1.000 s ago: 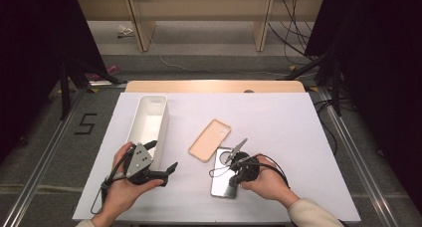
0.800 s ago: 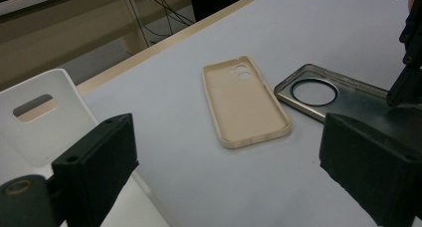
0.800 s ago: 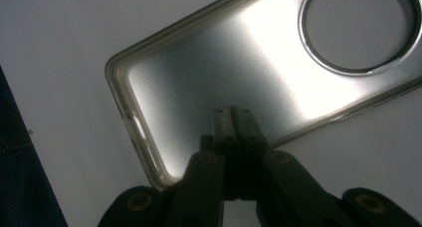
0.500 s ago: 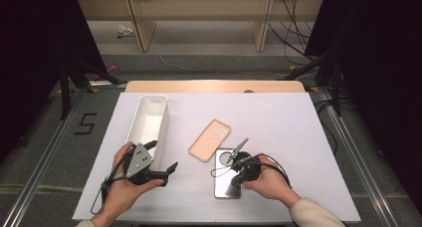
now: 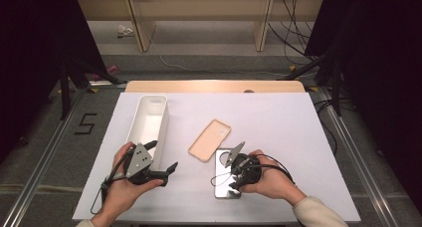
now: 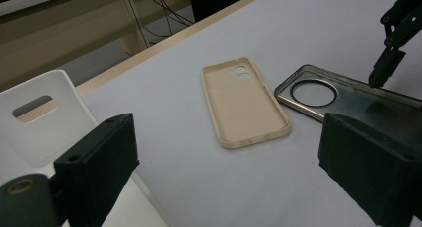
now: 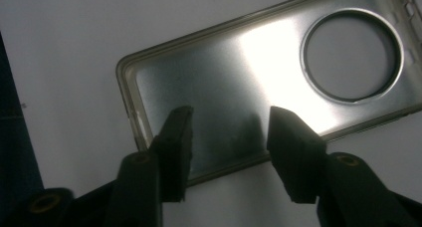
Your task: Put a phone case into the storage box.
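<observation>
A shiny, see-through phone case (image 5: 226,192) with a round camera ring lies flat on the white table (image 5: 278,122), near its front edge. My right gripper (image 5: 230,179) points down over it. In the right gripper view its jaws (image 7: 226,125) stand apart above the case (image 7: 234,67), having just been opening, with nothing pinched between them. A beige phone case (image 5: 210,140) lies inside-up just left of and behind the shiny one. My left gripper (image 5: 160,156) hovers wide open and empty to their left; its view (image 6: 224,157) shows the beige case (image 6: 244,102) and the shiny case (image 6: 348,97).
A long white bin (image 5: 149,120) stands at the left of the table beside my left hand, its end wall with a handle slot (image 6: 40,112) close to the left gripper. Beyond the table's far edge are shelf legs and cables on the floor.
The right gripper's jaws went from shut to open, and the shiny case turned slightly to lie straighter on the table. The left hand and the beige case stayed put.
</observation>
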A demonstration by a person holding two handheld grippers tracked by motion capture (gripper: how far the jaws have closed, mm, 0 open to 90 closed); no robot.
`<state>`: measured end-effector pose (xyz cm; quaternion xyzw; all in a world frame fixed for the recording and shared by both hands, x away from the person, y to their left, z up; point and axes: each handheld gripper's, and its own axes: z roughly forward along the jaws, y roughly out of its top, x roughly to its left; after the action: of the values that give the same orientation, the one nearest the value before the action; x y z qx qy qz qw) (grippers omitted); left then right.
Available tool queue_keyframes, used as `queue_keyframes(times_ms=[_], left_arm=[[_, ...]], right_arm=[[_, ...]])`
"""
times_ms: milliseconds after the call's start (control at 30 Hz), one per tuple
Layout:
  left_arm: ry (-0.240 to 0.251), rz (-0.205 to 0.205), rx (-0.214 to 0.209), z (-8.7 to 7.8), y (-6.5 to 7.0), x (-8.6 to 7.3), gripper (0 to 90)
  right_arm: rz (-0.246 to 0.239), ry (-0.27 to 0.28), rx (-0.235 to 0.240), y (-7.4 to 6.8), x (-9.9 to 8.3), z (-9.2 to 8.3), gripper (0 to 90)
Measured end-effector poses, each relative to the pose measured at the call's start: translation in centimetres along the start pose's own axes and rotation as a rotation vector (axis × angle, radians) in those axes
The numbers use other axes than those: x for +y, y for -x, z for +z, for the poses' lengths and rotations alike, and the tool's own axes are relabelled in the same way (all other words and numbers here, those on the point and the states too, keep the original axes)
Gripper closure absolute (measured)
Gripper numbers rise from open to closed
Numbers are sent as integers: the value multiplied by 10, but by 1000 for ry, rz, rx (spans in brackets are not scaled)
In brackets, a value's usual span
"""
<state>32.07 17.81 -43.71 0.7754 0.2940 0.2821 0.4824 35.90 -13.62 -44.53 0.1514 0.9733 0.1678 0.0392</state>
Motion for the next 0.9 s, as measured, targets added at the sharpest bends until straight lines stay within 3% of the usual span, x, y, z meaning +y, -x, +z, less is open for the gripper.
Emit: queue_keyframes(times_ms=[33, 100, 167, 200, 267, 300, 467, 733, 900], left_arm=[[0, 0, 0, 0, 0, 0, 82], [5, 8, 4, 0, 0, 0, 82], [-1, -2, -2, 0, 0, 0, 82], [-1, -1, -2, 0, 0, 0, 82], [5, 8, 3, 0, 0, 0, 82], [-1, 0, -2, 0, 0, 0, 82], [-1, -2, -4, 1, 1, 0, 83], [4, 10, 5, 0, -1, 0, 83], [-1, -2, -1, 1, 0, 0, 83]], right_arm=[[0, 0, 0, 0, 0, 0, 418], [-83, -15, -6, -5, 2, -4, 341], [-93, -28, -9, -7, 3, -5, 323], [-156, -57, -22, -11, 5, -6, 302], [-163, -64, -21, -13, 5, -5, 299], [-189, -84, -23, -17, 6, -4, 301], [-222, -118, -44, -23, 9, -2, 304], [-246, -163, -37, -28, 11, 4, 327], [-260, -173, -30, -32, 14, 10, 354]])
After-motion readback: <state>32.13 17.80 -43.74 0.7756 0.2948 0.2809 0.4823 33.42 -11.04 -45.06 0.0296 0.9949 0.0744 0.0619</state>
